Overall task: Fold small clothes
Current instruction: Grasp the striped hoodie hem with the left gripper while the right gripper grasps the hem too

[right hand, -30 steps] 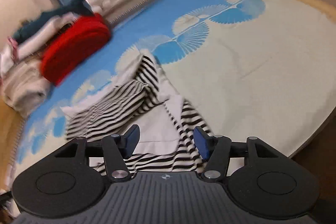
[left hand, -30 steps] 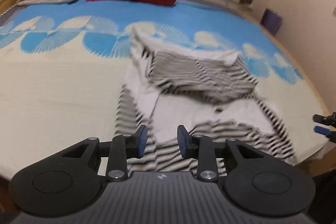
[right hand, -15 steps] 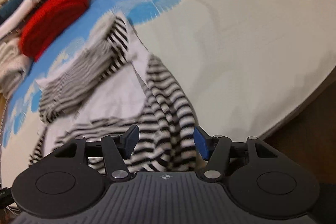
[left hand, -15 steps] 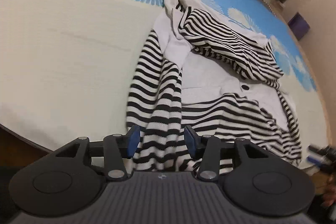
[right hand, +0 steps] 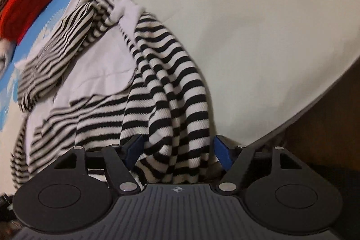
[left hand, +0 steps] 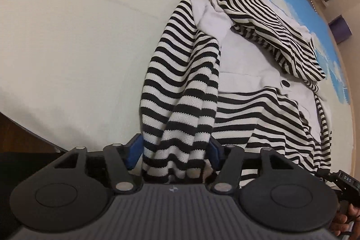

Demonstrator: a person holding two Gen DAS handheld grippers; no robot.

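Black-and-white striped knit garment with pale grey panels [left hand: 247, 73] lies rumpled ahead of both claws. Left gripper [left hand: 175, 151] stands spread, bunched stripes between its blue pads. Right gripper [right hand: 177, 150] likewise gapes around a striped fold.

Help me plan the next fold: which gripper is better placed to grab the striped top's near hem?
Neither clearly. The left gripper and the right gripper each have open jaws with bunched fabric of the striped top between them at the bed's near edge. Both look ready to close together.
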